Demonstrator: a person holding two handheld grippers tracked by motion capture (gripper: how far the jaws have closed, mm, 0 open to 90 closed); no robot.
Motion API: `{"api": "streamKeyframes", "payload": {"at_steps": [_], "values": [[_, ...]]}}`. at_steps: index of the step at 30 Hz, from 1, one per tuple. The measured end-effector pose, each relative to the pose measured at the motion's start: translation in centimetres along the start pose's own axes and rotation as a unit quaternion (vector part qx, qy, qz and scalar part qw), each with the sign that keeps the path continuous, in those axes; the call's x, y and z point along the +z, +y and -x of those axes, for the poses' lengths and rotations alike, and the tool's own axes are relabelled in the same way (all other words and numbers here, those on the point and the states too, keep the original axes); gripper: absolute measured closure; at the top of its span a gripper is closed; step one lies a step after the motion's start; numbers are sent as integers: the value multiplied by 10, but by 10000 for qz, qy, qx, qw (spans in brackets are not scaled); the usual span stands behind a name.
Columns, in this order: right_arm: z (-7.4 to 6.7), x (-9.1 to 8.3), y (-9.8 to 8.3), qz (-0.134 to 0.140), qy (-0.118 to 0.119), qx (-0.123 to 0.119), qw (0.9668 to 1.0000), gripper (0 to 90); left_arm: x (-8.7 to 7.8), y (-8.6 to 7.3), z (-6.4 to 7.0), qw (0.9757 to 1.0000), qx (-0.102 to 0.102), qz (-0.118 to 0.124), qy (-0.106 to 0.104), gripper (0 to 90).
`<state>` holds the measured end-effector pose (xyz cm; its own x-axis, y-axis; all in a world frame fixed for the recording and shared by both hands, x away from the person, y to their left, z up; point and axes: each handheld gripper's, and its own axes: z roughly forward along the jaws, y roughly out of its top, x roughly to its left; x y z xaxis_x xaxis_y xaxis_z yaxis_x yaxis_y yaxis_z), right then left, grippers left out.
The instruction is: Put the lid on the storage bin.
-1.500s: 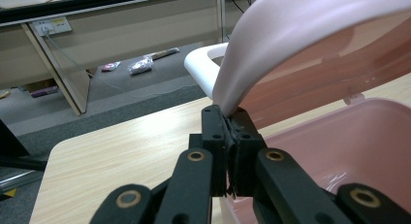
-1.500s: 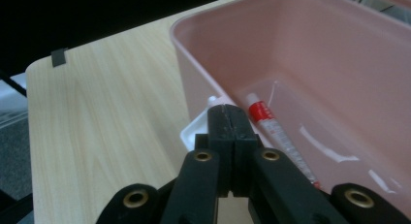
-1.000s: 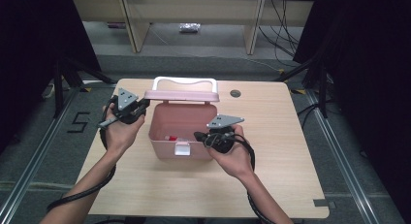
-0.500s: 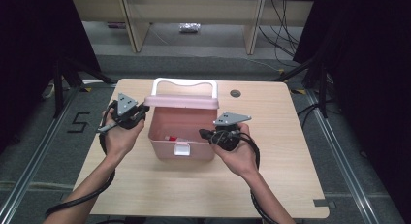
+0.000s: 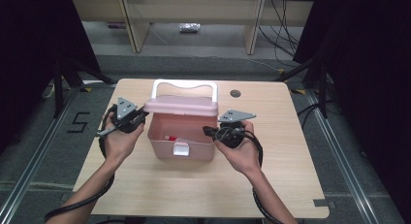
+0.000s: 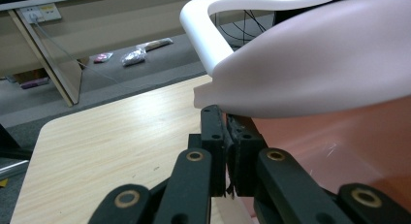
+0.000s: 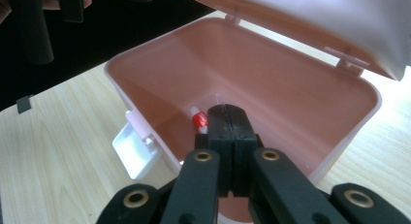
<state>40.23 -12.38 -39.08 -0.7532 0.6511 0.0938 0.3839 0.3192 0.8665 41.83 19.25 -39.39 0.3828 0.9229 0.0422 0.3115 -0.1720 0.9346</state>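
Note:
A pink box (image 5: 162, 136) stands mid-table, its lid (image 5: 181, 105) half raised, with a white handle (image 5: 184, 83) behind and a white latch (image 5: 180, 149) in front. My left gripper (image 5: 142, 116) is shut, its tips right under the lid's left edge (image 6: 315, 73); the gripper (image 6: 225, 122) has nothing between its jaws. My right gripper (image 5: 209, 131) is shut at the box's right rim; in its own view the gripper (image 7: 227, 117) points into the box (image 7: 291, 88). A small red and white thing (image 7: 198, 120) lies on the box's bottom.
The wooden table (image 5: 145, 185) has a round cable hole (image 5: 235, 93) behind the box. Beyond the far edge are shelf legs (image 5: 133, 30), cables and small packets (image 6: 133, 55) on the floor. Black curtains stand at both sides.
The lid has come a little lower and forward over the box. Both hands have stayed almost where they were, jaws shut throughout.

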Motion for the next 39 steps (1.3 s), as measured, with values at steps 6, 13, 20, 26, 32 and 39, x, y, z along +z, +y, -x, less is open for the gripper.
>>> {"api": "streamKeyframes", "payload": {"at_steps": [6,13,20,26,32,39], "values": [[2,-3,0,-42,-31,209,9998,900,0,-5,0,10000,43,-63,2,900],[7,-5,2,28,-63,68,10000,900,1,-12,-1,9999,-35,-141,-40,900],[7,-6,1,113,-75,114,9998,900,-2,-17,-3,9999,-40,-158,-33,900],[6,-6,-3,22,-69,242,9997,900,-9,-22,-9,10000,-53,-66,45,897],[6,-5,-6,-11,-60,188,9998,900,-20,-29,-11,9999,-95,60,-46,844],[7,-8,-10,-72,-149,60,9998,900,-32,-40,-12,9997,-33,238,-27,680]]}}
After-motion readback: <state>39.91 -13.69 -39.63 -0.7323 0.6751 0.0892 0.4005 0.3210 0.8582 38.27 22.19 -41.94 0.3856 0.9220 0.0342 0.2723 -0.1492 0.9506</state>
